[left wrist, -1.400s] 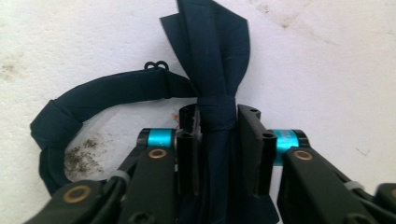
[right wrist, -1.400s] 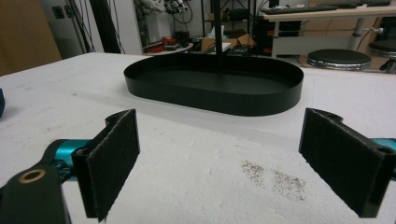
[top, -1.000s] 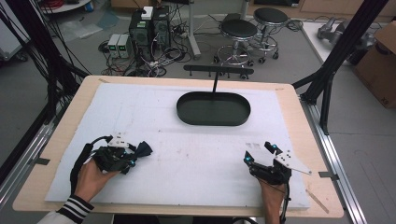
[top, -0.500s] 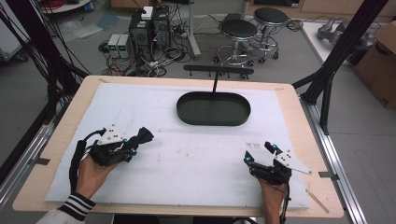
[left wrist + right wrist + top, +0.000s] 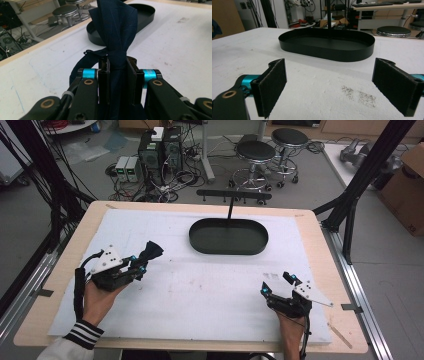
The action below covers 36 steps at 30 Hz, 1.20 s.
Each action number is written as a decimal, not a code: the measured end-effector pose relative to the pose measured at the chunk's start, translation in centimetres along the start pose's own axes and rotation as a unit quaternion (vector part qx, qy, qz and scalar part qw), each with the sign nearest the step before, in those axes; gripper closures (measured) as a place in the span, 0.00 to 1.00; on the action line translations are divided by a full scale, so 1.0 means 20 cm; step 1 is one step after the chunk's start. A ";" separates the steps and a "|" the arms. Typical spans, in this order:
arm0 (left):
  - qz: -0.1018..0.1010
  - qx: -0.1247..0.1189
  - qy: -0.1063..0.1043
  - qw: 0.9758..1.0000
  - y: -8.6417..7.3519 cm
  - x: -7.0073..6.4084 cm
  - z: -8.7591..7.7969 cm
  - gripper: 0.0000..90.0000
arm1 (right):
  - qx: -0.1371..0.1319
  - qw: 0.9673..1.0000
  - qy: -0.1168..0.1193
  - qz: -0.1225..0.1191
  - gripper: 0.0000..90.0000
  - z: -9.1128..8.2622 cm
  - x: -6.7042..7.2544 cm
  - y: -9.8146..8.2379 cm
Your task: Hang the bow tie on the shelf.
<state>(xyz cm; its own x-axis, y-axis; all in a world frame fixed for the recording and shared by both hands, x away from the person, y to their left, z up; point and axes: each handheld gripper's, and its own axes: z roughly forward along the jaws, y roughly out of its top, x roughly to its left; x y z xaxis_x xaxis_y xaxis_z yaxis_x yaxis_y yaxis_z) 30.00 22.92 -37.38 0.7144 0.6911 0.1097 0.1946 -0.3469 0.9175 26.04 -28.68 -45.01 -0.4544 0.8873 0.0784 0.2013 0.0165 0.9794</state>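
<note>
Left gripper view shows the left gripper clamped tight on a dark blue cloth, whose bunched end stands up beyond the jaws. From above, that gripper holds the cloth at the left of the white table cover, well apart from the black oval tray. Over at the right, the right gripper rests low with its jaws spread wide and nothing between them, facing the tray.

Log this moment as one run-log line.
left tongs: shut on dark blue cloth | right tongs: open, empty | black tray: empty
</note>
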 end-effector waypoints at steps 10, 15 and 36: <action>-0.010 -0.038 -0.007 0.999 0.15 0.03 0.02 0.83 | 0.003 1.000 0.000 0.004 0.13 0.00 0.00 0.00; -0.013 -0.055 -0.014 0.998 0.22 0.04 0.06 0.83 | 0.002 1.000 0.001 0.004 0.13 0.00 0.00 0.00; -0.021 -0.078 -0.021 0.997 0.49 0.09 0.26 0.83 | 0.001 1.000 0.001 0.004 0.13 0.00 0.00 0.00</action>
<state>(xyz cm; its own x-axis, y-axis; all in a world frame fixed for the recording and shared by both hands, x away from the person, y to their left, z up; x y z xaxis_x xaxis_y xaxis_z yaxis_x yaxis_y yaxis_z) 36.67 17.42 -30.13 0.7358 0.6748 0.0570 0.1203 -0.2131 0.9696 26.12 -28.75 -45.01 -0.4554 0.8861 0.0862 0.2058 0.0106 0.9785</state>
